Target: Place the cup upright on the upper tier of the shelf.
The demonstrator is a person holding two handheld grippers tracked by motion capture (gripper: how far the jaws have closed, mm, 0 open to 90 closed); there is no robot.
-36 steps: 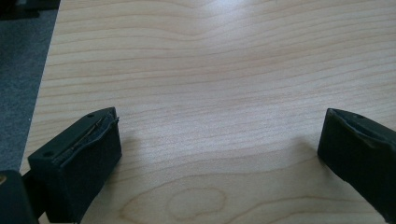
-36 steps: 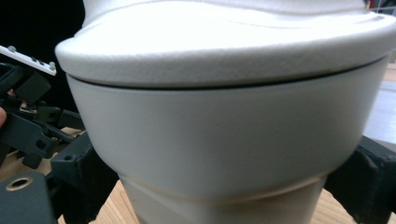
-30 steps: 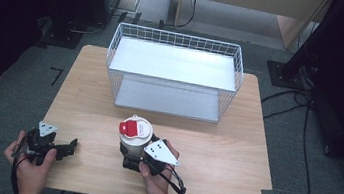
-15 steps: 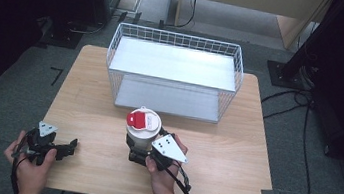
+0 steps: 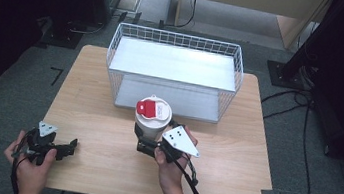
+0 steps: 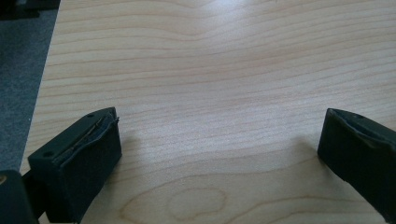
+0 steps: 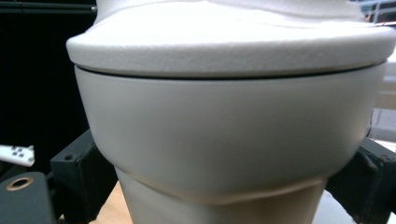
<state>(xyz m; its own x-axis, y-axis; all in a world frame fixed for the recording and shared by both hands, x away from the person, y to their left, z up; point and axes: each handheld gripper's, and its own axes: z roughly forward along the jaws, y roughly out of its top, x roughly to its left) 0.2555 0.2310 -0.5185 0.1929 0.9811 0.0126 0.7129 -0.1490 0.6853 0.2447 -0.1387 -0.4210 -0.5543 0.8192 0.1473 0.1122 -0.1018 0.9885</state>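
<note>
A white lidded cup with a red flap on its lid is held upright above the table's middle, just in front of the wire basket. My right gripper is shut on the cup's body; in the right gripper view the cup sits between both black jaws. My left gripper rests low at the table's front left corner, open, with bare wood between its jaws.
The white wire basket has a flat white floor and stands at the back of the wooden table. Dark equipment and cables lie on the grey floor around the table.
My right gripper has carried the cup up and forward toward the basket. The left gripper has stayed in place.
</note>
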